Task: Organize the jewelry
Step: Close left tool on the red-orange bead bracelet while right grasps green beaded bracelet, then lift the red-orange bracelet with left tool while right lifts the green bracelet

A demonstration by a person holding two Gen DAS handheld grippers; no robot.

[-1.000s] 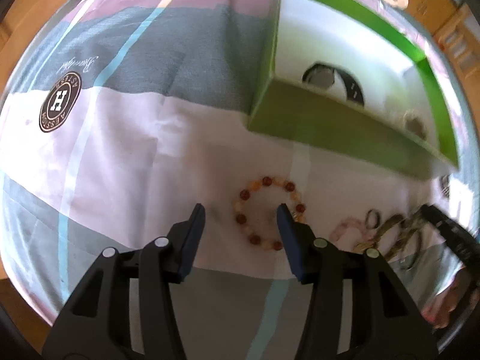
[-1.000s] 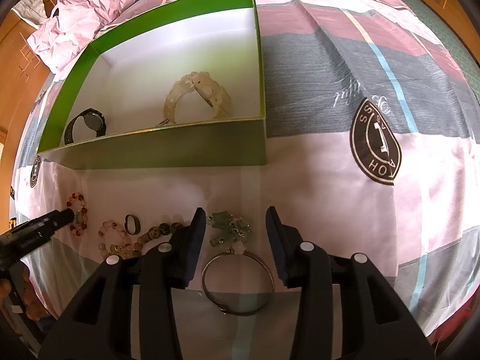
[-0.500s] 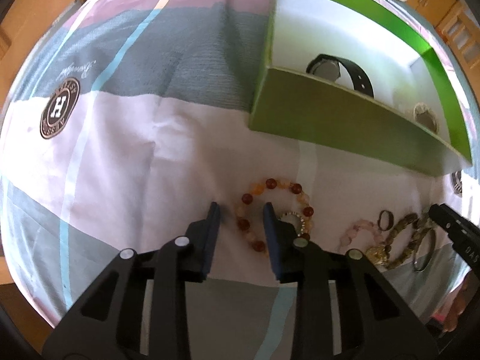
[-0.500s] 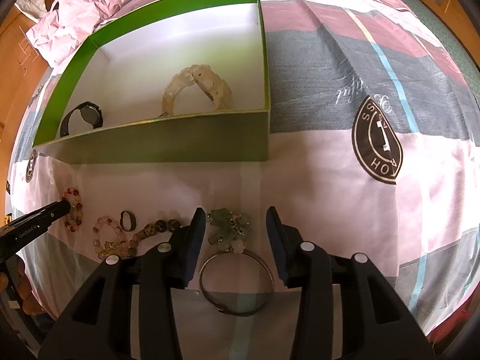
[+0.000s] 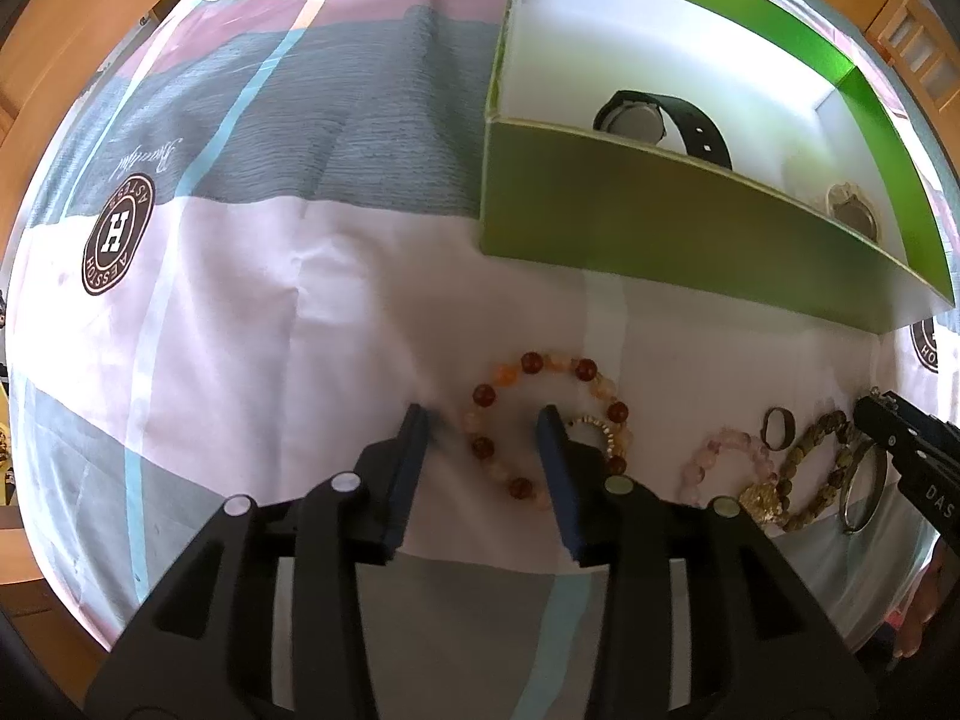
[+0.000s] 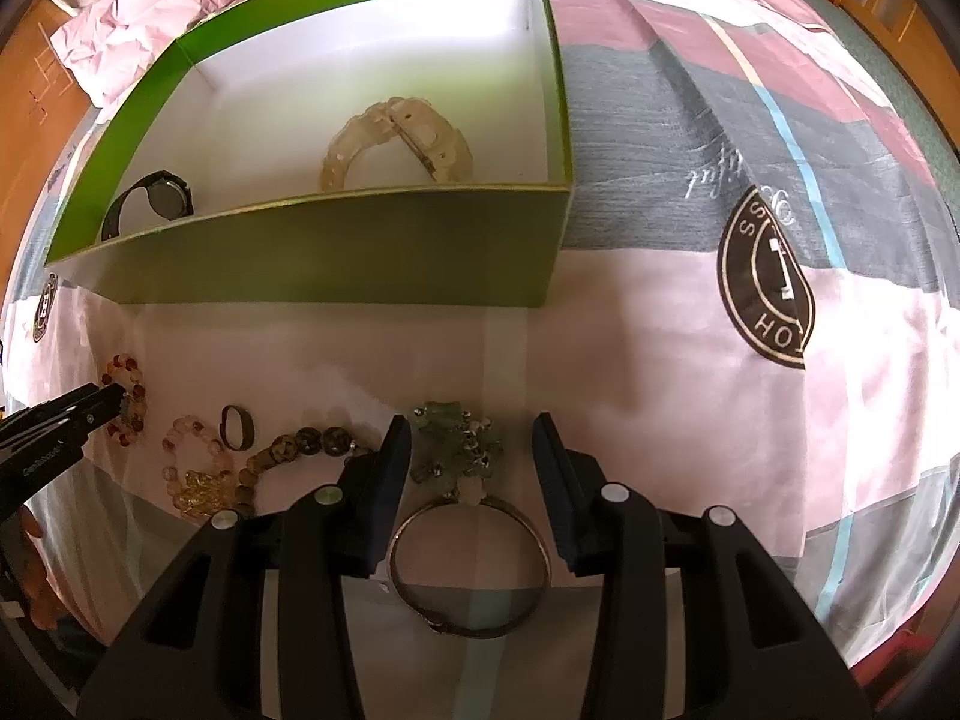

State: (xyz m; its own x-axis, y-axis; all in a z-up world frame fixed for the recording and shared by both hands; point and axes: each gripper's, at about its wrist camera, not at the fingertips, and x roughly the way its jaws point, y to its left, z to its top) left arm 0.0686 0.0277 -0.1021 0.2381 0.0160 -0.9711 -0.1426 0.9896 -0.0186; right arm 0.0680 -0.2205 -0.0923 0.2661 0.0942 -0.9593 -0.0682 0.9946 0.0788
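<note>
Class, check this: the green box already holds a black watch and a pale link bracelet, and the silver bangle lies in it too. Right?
Not quite. The silver bangle lies on the bedspread, outside the green box, as the right wrist view shows. The black watch and pale link bracelet are inside.

1. Left hand-held gripper (image 5: pixel 483 420), lower centre of frame, points down at bed sheet (image 5: pixel 240 312); jaws just been opening a bit, parted w/ left arc of red-orange bead bracelet (image 5: pixel 543 420) btwn them, pads not pressing it.
2. Green box (image 5: pixel 660 228) upper right, black watch (image 5: pixel 660 120) inside.
3. Pink bead bracelet (image 5: pixel 720 459), small dark ring (image 5: pixel 779 427), brown bead strand (image 5: pixel 810 480) lower right.
4. Right hand-held gripper tip at right edge (image 5: pixel 900 438).
</note>
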